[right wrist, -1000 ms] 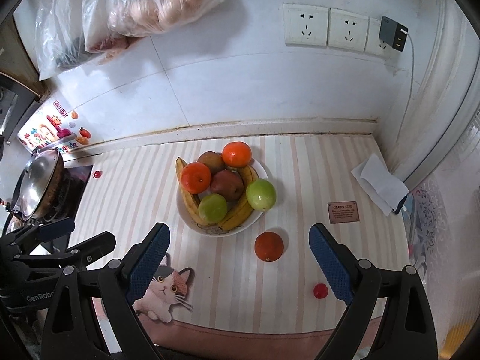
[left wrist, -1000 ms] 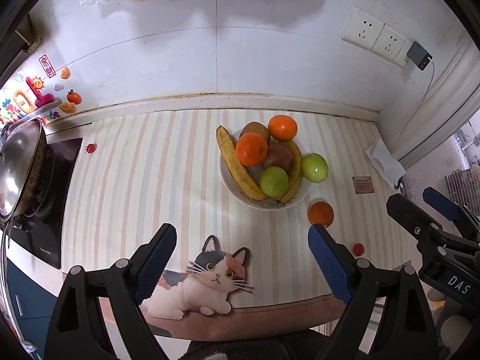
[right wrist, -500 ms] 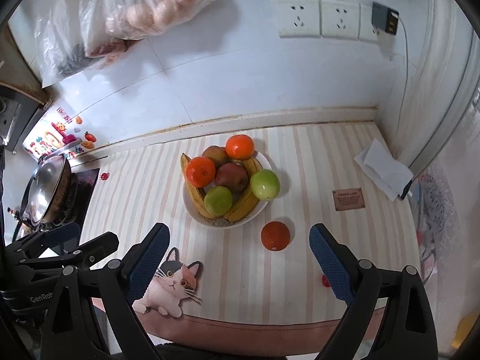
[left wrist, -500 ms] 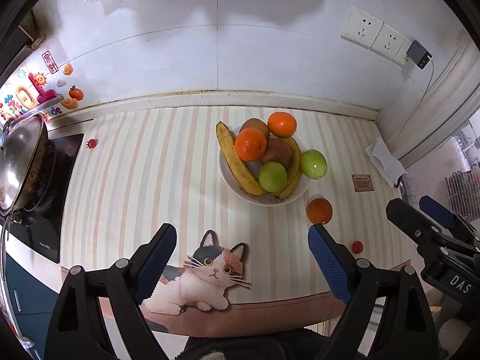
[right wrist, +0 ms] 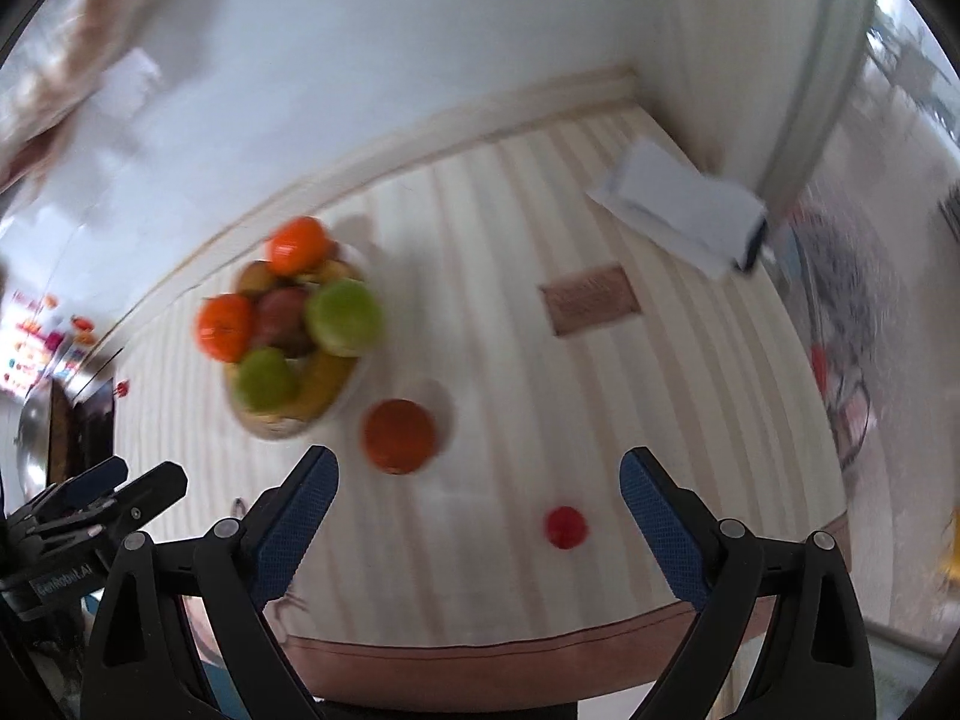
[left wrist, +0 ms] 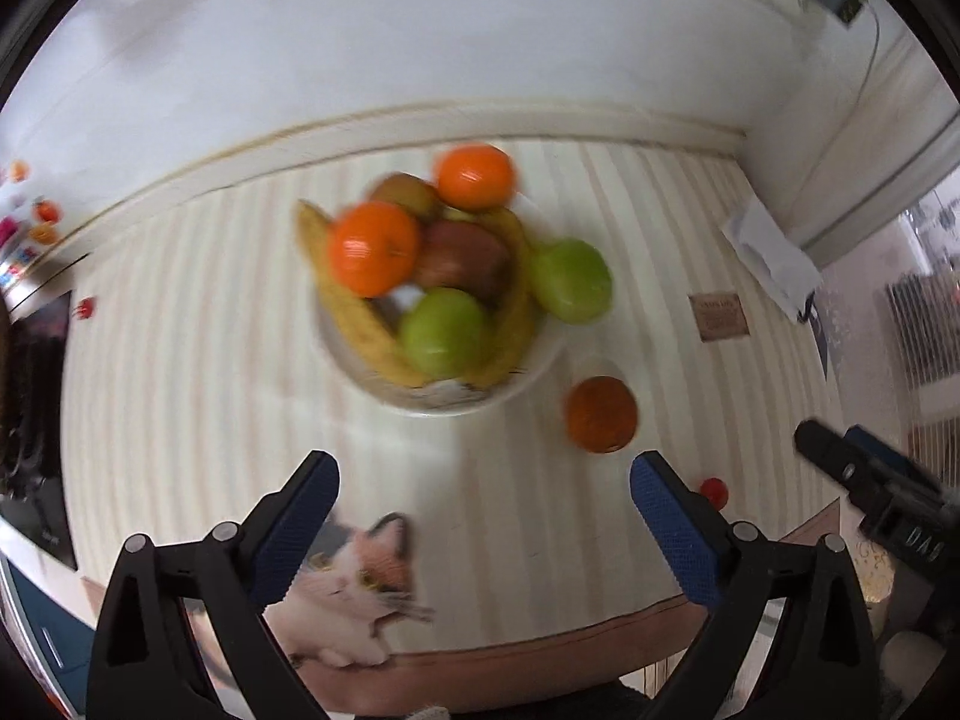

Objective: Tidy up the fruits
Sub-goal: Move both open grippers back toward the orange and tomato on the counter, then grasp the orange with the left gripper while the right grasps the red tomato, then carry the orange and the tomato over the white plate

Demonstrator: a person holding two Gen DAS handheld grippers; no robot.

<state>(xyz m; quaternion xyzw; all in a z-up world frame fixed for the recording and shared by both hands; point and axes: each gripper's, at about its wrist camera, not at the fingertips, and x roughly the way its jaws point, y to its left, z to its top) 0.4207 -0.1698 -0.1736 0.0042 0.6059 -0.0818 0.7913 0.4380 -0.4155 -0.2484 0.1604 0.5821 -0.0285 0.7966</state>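
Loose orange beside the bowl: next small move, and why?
Probably lower the right hand-held gripper onto the loose orange. It lies on the striped mat outside the fruit bowl, just ahead of the open, empty jaws, slightly toward the left finger.

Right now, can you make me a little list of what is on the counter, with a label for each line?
bowl: white, heaped with fruit
in the bowl: two oranges, two green apples, bananas, a reddish apple
loose orange: on the counter beside the bowl, apart from it
small red fruit: on the counter, near the front edge
left tongs: open, have just been opening, nothing between them
right tongs: open, empty, above the loose orange and small red fruit
cat picture: on the mat, front edge
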